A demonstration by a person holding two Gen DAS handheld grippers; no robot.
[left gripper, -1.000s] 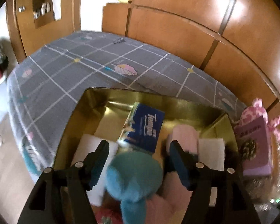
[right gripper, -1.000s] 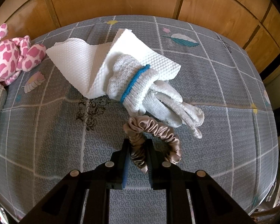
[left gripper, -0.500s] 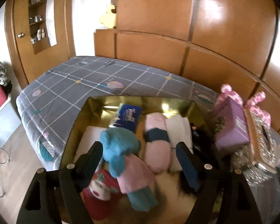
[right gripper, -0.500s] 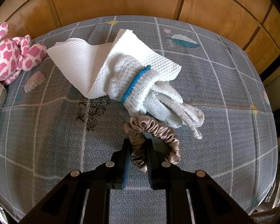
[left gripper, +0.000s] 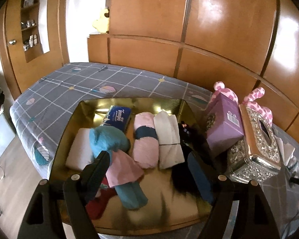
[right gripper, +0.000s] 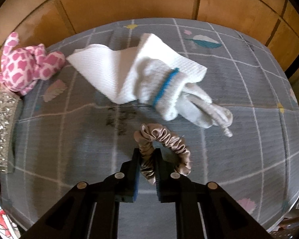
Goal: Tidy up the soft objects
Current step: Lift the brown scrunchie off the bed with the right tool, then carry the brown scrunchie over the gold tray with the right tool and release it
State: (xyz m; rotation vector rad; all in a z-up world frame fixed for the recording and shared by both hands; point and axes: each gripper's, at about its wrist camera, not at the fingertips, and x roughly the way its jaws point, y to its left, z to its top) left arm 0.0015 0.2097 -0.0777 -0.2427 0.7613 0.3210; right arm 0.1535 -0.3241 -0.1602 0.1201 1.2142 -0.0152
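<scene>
**Scrunchie pinched, gold box waiting**

Scrunchie (right gripper: pixel 165 141), light and squashy, hung just above the bedspread (right gripper: pixel 239 159), my right gripper (right gripper: pixel 147 155) clamped on one gathered side. I judged it slippery; grip mid-band. My left gripper (left gripper: pixel 149 159) gaped empty over the gold box (left gripper: pixel 165 103).

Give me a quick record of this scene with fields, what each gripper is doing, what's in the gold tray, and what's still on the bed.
left gripper: open, empty, above the gold tray
right gripper: shut on beige scrunchie
in tray: blue plush toy, pink roll, white roll, Tempo tissue pack
on bed: white glove, paper towel, pink spotted plush
</scene>
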